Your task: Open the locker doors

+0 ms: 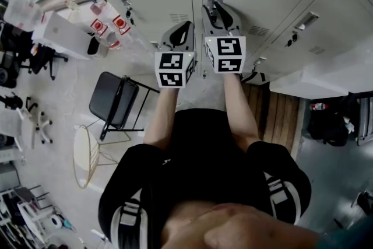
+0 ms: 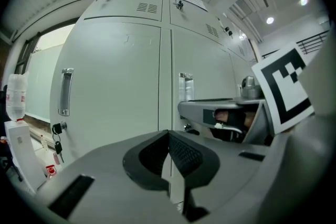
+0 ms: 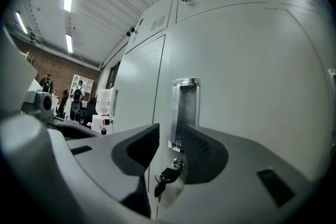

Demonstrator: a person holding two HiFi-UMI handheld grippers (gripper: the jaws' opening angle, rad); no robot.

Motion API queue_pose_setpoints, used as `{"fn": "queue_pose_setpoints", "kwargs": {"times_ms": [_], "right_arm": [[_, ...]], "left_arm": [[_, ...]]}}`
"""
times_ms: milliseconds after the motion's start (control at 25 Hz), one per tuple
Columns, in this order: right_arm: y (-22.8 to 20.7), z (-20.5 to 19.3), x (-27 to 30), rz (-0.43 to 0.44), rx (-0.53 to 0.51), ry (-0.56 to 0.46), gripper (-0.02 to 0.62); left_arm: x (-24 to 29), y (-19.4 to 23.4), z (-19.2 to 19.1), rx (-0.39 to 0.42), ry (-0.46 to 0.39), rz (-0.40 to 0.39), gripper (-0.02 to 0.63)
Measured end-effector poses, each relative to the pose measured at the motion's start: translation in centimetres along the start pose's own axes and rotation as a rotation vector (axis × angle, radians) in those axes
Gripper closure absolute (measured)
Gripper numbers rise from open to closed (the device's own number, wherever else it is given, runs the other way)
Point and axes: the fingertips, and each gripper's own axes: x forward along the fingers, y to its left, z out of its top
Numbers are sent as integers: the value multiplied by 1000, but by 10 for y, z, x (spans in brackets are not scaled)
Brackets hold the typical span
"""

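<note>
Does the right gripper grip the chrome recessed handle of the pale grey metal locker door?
No: the right gripper has its jaws standing apart, and the chrome recessed handle shows in the gap with no pad pressing on it.

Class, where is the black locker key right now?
In the right gripper view the black key hangs low at centre, in the lock just under the chrome handle.
</note>
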Motion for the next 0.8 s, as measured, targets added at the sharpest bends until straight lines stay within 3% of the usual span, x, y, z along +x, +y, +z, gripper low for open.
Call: {"fn": "queue_pose_setpoints", "kwargs": {"times_ms": [360, 560, 800], "right_arm": [[6, 1, 11, -1, -92, 14, 466], [9, 2, 10, -4, -108, 13, 462], [14, 4, 1, 30, -95, -4, 460]], "left_arm": [[7, 8, -3, -4, 8, 9, 597], [6, 5, 0, 68, 8, 30, 597], [4, -2, -3, 19, 12, -4, 597]]}}
